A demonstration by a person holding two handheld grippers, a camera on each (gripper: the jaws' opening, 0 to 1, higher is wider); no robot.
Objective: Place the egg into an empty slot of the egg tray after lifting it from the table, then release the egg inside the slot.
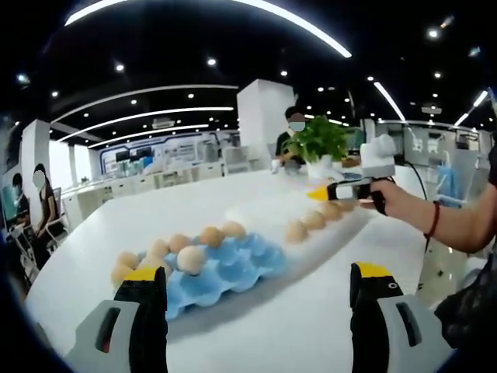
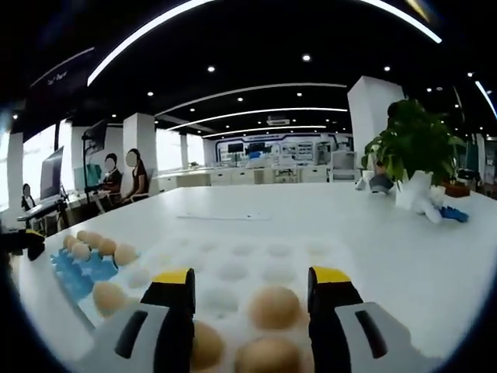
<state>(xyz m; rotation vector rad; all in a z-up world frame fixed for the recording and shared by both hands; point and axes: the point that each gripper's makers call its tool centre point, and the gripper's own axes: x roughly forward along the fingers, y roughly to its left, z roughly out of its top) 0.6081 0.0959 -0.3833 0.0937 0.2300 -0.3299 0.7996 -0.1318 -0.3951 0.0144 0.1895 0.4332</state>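
The right claw [image 2: 252, 291] is wide apart around a brown egg [image 2: 275, 306] on the white surface [image 2: 388, 249]. The egg looks light, smooth and easy to crack, so pinch its round middle softly. The left claw [image 1: 256, 291] hangs spread wide near the blue egg tray [image 1: 233, 268].

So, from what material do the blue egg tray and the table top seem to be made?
The blue egg tray looks like moulded paper pulp or thin plastic: matt, evenly blue, with soft rounded cups; the blur leaves it open. The table top looks like a smooth white laminate or a coated board: it is plain, seamless, and has a faint sheen from the ceiling lights.
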